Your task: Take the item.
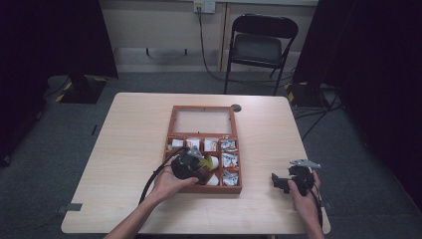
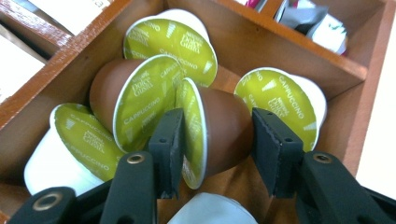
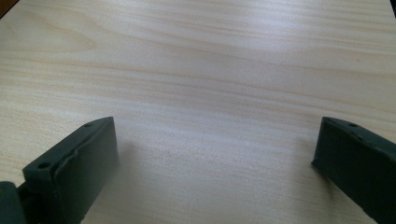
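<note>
In wooden box (image 2: 280,42), brown green-lidded capsule (image 2: 219,128)

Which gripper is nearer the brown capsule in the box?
Left. The left gripper is shut on the brown capsule inside the wooden box; the right gripper rests open on the table, right of it.

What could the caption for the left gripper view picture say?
Left gripper shut on a brown coffee capsule among green-lidded capsules in a wooden box.
</note>
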Tool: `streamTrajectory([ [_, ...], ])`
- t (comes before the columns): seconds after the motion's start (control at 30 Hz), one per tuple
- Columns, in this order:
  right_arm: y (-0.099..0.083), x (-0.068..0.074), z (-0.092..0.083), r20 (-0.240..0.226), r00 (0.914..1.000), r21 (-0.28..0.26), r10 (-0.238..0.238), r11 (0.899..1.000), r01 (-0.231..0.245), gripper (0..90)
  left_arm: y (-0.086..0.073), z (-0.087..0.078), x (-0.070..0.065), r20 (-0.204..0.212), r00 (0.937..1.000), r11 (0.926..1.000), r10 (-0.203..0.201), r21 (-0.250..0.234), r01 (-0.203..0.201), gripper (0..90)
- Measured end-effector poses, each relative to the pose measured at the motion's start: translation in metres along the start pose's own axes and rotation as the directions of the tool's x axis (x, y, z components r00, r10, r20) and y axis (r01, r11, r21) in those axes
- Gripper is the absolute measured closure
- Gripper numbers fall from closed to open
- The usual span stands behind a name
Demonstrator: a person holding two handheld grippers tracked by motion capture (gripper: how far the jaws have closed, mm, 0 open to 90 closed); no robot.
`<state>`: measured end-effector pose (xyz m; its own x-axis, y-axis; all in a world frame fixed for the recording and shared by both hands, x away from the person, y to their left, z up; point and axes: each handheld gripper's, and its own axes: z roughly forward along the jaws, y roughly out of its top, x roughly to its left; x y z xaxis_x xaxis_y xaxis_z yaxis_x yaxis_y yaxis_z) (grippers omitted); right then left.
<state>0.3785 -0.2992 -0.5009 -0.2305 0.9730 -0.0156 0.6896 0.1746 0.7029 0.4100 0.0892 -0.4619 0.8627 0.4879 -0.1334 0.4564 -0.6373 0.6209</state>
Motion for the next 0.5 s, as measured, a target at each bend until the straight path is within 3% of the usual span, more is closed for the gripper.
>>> streamTrajectory([
  [0.27,0.0000,0.0000,0.0000,0.000,1.0000,0.000,0.000,1.000,0.000,0.0,-0.0016,-0.0021,0.0019,0.024,0.9996,0.9996,-0.016,-0.024,0.016,56.7],
  [0.5,0.0000,0.0000,0.0000,0.000,1.0000,0.000,0.000,1.000,0.000,0.0,-0.0026,-0.0038,0.0011,0.037,0.9993,0.9994,-0.003,-0.034,0.005,56.9],
])
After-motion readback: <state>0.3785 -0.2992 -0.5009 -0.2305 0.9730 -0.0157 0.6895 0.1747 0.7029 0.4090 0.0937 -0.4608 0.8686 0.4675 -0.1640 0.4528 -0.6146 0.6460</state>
